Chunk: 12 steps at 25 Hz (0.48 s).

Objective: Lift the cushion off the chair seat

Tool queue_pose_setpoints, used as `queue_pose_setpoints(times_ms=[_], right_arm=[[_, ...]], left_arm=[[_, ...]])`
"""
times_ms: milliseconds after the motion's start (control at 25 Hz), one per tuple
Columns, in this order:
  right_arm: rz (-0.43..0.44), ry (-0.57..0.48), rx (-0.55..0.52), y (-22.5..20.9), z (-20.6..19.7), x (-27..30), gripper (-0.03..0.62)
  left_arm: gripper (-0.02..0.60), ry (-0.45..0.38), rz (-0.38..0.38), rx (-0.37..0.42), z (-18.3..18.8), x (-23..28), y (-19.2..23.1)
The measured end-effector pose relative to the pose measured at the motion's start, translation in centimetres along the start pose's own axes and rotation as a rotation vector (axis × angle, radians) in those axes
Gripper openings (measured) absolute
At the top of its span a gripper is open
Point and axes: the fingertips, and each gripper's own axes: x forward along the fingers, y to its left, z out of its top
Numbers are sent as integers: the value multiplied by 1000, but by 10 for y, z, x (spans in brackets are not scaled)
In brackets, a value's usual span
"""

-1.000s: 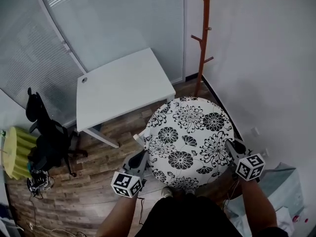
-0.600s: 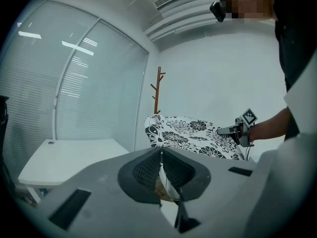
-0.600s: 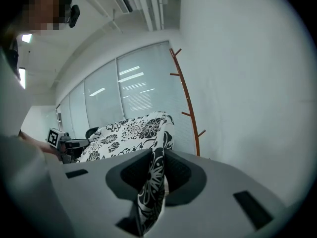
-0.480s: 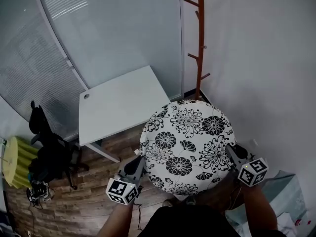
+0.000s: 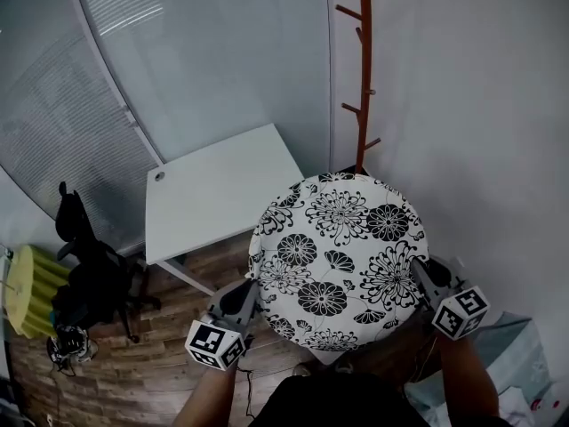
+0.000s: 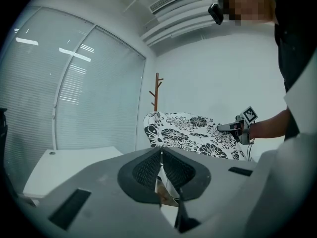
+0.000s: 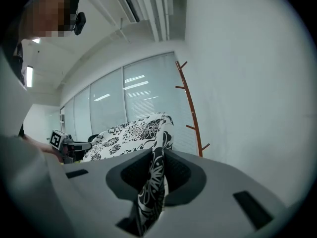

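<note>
One floral cushion (image 5: pixel 338 256) blocks view beneath; left tongs (image 5: pixel 251 287), right tongs (image 5: pixel 415 265) each pinched tight on cushion rim.

White table (image 5: pixel 218 194) by window blinds (image 5: pixel 53 123); wooden coat stand (image 5: pixel 363 69) against wall (image 5: pixel 480 105); wood floor (image 5: pixel 133 363)

Left gripper (image 5: pixel 250 288) pinched shut on the cushion (image 5: pixel 338 247) at 7 o'clock, right gripper (image 5: pixel 416 268) same at 4, forearms (image 5: pixel 467 374) angled in from 6.
</note>
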Motion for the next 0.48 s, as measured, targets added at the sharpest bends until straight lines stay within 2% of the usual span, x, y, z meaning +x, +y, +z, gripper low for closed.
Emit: queue_pose_setpoints(times_ms=[480], right_arm=[[-11, -18, -20, 0, -1, 0, 60]], left_arm=[[14, -9, -3, 23, 5, -3, -2]])
